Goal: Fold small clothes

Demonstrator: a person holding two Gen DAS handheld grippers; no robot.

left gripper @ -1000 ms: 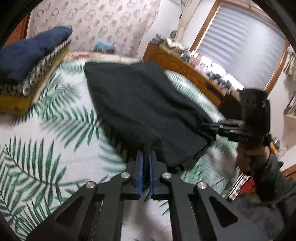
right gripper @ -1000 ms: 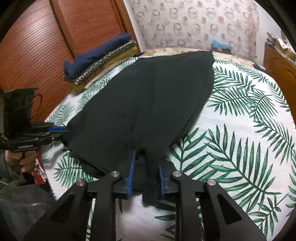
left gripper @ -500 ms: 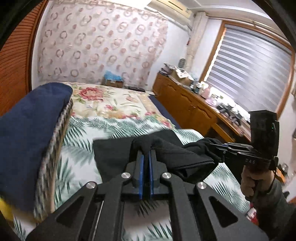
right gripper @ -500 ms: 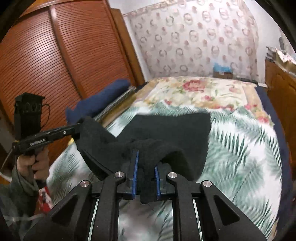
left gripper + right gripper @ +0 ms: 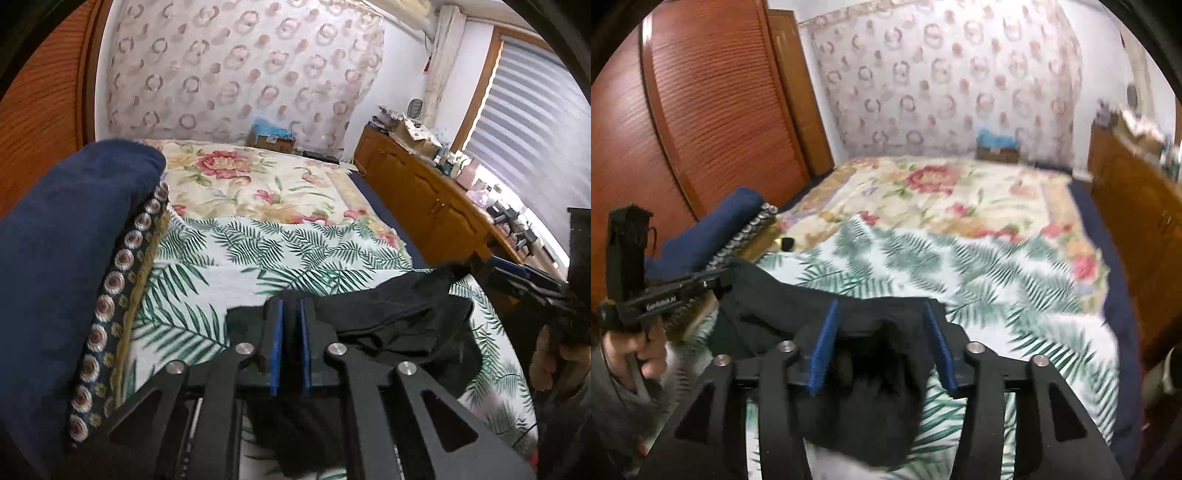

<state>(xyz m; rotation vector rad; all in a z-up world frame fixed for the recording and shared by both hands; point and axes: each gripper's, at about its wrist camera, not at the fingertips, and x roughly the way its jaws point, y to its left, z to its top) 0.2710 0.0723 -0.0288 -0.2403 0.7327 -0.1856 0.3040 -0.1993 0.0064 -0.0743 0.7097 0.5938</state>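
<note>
A black garment lies bunched on the palm-leaf bedspread at the near end of the bed. My left gripper is shut on its left edge, blue pads pressed on the cloth. It also shows in the right wrist view, pinching the cloth there. My right gripper has its blue pads wide apart, and the black garment hangs loose between and below them. In the left wrist view the right gripper is at the garment's right edge.
A navy blue folded blanket on a patterned cushion lies along the bed's left side. A wooden dresser with clutter runs along the right. A slatted wooden wardrobe stands on the left. A floral quilt covers the far bed.
Both grippers carried the garment's far edge back toward the near end, so the flat cloth is now bunched. The right gripper's jaws went from shut on the cloth to wide open.
</note>
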